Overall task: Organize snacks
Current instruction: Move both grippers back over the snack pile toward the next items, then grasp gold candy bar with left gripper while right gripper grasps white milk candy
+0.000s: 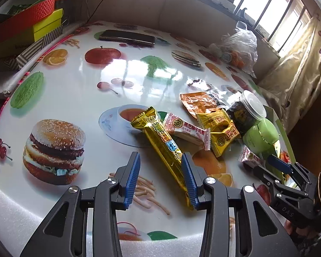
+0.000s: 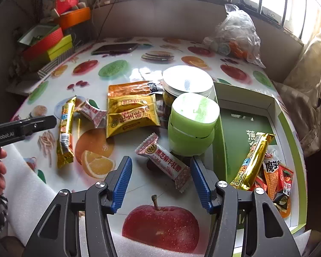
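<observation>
Food-print table (image 1: 75,98) by window (image 1: 256,2); left hand-held gripper (image 1: 160,177), right hand-held gripper (image 2: 160,182) gape empty.

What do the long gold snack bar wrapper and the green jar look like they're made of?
Gold snack bar: probably metallised plastic film; mirror-like glints, crinkled surface, crimped ends. Green jar: likely glossy moulded plastic; smooth, opaque, with soft window reflections on its lid.

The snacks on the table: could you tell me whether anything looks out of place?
Several wrapped snacks, such as the gold bar and pink candy, lie scattered on the table beside the green box, which already holds a few.
</observation>
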